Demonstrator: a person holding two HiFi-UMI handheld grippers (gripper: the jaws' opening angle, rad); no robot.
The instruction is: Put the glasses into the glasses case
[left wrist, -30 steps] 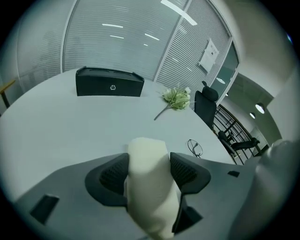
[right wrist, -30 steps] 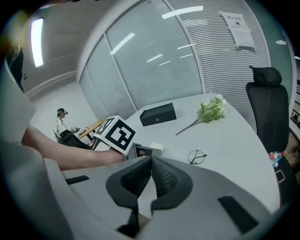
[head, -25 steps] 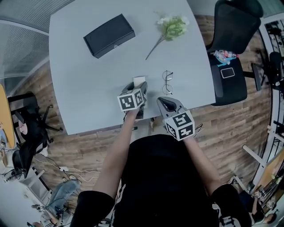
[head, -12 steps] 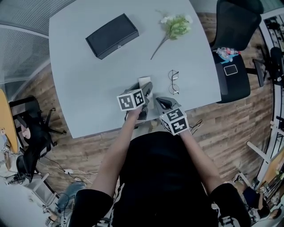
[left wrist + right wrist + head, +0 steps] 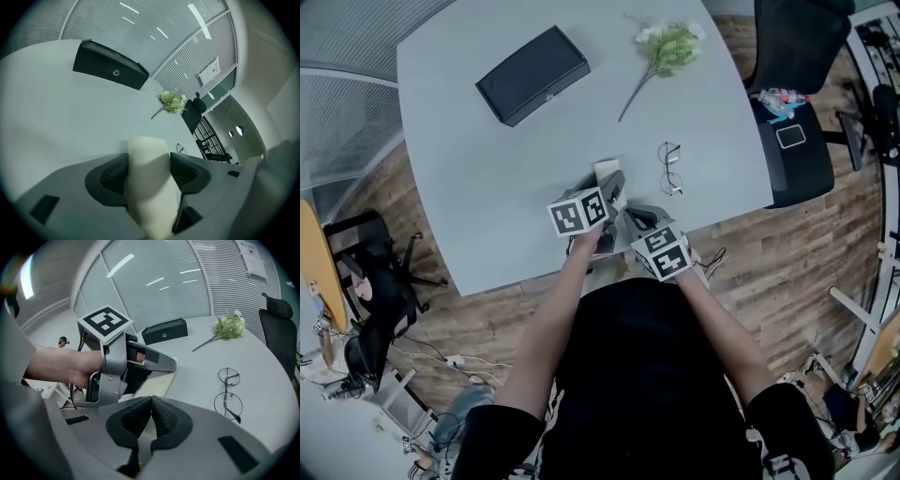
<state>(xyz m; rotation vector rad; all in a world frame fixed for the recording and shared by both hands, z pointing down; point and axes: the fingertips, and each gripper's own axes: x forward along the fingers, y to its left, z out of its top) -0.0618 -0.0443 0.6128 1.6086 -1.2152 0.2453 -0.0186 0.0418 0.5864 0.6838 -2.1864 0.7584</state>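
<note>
The cream-coloured piece (image 5: 147,187) pinched in the left gripper (image 5: 149,164) runs off the bottom edge, so I cannot tell what it is. Farther along the table (image 5: 47,117), the glasses (image 5: 181,149) show only as a tiny loop above one jaw, the rest hidden.

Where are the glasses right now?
In the head view the glasses lie on the pale table near its right edge, just right of the cream cloth held by the left tool; the flower sprig lies beyond them.
</note>
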